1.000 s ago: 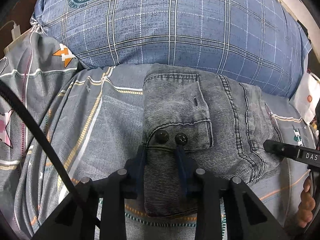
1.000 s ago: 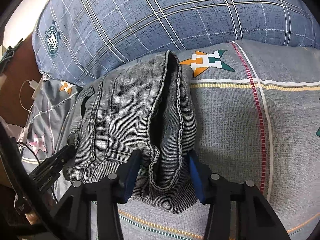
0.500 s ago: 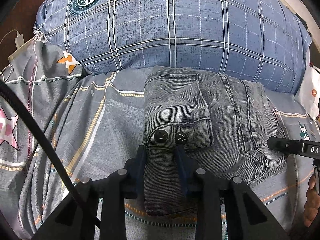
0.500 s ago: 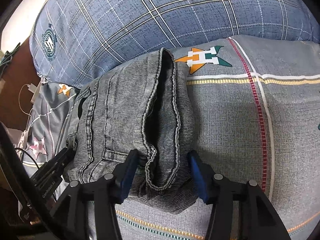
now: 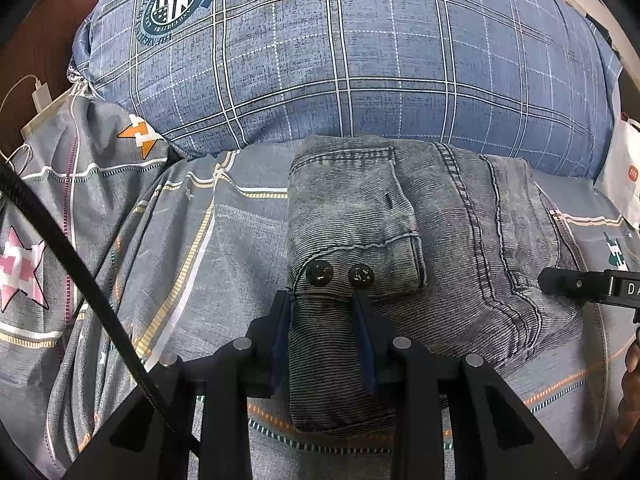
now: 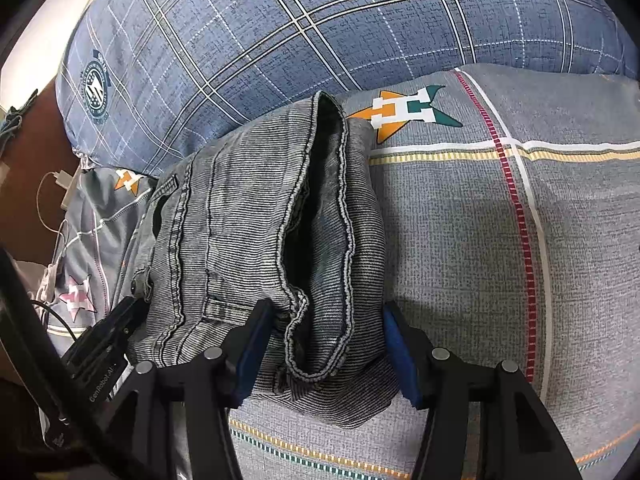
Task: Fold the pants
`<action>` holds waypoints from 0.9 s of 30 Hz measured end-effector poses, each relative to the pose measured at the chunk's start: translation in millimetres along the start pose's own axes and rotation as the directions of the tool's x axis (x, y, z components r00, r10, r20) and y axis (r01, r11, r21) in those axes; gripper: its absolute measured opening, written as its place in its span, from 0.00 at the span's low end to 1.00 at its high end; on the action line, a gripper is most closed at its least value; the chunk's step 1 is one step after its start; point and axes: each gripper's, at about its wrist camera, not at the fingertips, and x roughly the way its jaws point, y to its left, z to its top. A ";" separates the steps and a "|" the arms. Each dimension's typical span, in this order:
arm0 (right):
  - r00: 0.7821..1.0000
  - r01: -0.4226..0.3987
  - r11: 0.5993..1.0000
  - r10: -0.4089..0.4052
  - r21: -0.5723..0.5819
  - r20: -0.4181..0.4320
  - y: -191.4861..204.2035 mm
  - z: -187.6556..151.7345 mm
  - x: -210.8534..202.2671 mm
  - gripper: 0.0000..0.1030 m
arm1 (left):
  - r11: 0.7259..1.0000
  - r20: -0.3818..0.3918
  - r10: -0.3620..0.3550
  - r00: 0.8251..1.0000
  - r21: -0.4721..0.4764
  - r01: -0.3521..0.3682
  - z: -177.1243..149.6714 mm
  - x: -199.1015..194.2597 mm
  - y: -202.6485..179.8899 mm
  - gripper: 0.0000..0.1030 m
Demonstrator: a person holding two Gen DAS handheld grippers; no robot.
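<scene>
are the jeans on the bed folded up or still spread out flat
Folded. The jeans sit as a compact layered bundle on the bedspread, waistband buttons on top and leg hems stacked at one end.
</scene>
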 end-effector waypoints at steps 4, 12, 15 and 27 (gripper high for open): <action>1.000 -0.004 1.000 0.004 0.000 -0.003 -0.1 0.5 0.8 0.59 | 1.000 -0.007 -0.005 1.000 0.000 0.005 0.2 0.0 1.2 0.31; 0.999 -0.011 0.999 0.009 -0.035 -0.043 4.2 -0.5 -2.8 0.56 | 0.983 -0.105 -0.158 0.982 -0.107 0.147 2.3 5.1 16.9 0.42; 0.999 0.002 0.999 -0.004 -0.051 -0.041 8.1 -0.5 -1.6 0.53 | 0.979 -0.102 -0.175 0.979 -0.124 0.162 2.4 7.5 19.1 0.42; 1.000 -0.013 0.994 0.014 -0.106 0.013 23.8 -4.7 -37.8 0.26 | 0.965 -0.041 -0.242 0.970 -0.113 0.236 7.7 -19.0 23.9 0.25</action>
